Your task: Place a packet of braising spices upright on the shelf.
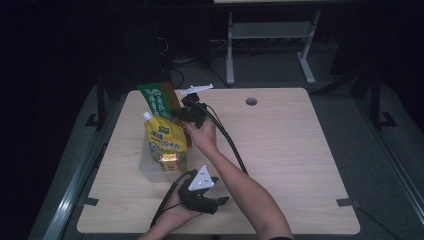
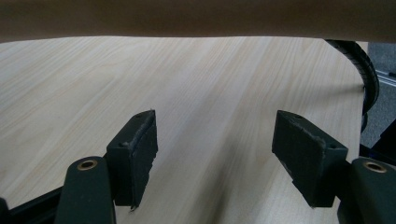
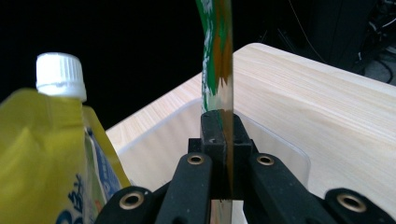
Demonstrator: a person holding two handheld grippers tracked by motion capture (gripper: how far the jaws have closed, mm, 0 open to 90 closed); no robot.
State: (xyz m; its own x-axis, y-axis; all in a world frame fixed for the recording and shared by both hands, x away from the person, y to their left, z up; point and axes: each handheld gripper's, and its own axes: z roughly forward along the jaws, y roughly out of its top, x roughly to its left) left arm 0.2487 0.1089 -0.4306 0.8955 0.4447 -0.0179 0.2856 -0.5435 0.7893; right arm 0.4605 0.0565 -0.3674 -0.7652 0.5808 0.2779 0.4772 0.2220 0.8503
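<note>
So my right gripper has its jaws clamped tight on a thin green packet, edge-on between the pads, long axis standing up and tilting away over the far left of the tabletop. It's flat, glossy, green with orange and white print. Right below and just beside it there's a clear shallow tray with a yellow spouted pouch sitting in it, white cap at the top. I reckon the packet goes down into that tray next to the pouch, so the drop is basically straight down. My left gripper sits near the front edge, jaws wide, nothing in them, well apart from all that.
</note>
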